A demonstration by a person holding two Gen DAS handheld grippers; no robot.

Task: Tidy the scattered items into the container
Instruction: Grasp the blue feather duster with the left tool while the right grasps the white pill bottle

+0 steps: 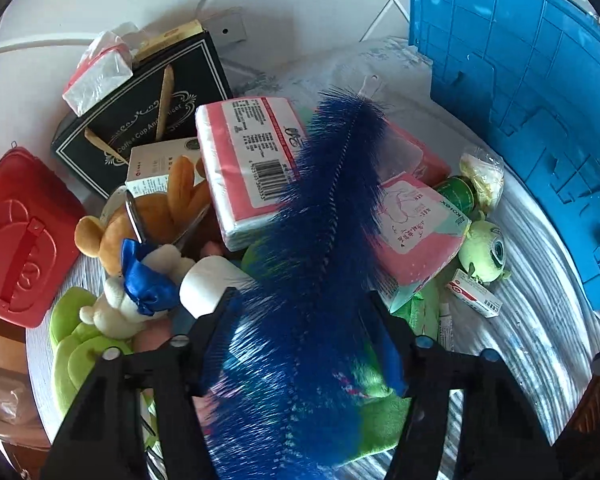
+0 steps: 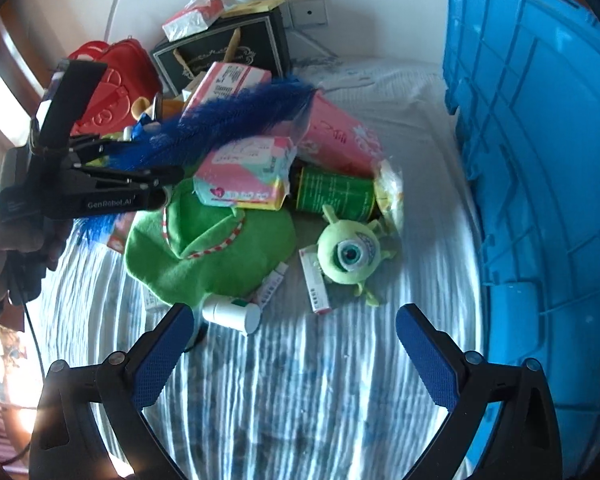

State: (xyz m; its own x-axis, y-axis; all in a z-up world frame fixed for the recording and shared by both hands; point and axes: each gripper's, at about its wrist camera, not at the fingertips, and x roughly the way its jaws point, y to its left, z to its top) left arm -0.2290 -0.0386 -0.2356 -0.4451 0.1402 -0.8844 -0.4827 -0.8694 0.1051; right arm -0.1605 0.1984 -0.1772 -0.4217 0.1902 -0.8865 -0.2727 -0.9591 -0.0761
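Your left gripper (image 1: pixel 306 332) fingers clamp blue duster (image 1: pixel 332 184) low, ready for blue container (image 1: pixel 540 120). Right gripper (image 2: pixel 296 354) fingers spread, empty, green one-eyed plush (image 2: pixel 350 254) just ahead.

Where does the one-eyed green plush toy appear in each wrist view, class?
Left wrist view: one-eyed green plush toy at right of centre, beside the blue crate.
Right wrist view: toy at centre, above the open fingers.
Shared landmark: green can just beyond it.

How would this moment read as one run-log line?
left gripper: blue feather between jaws | right gripper: open, empty | blue crate: beside pile
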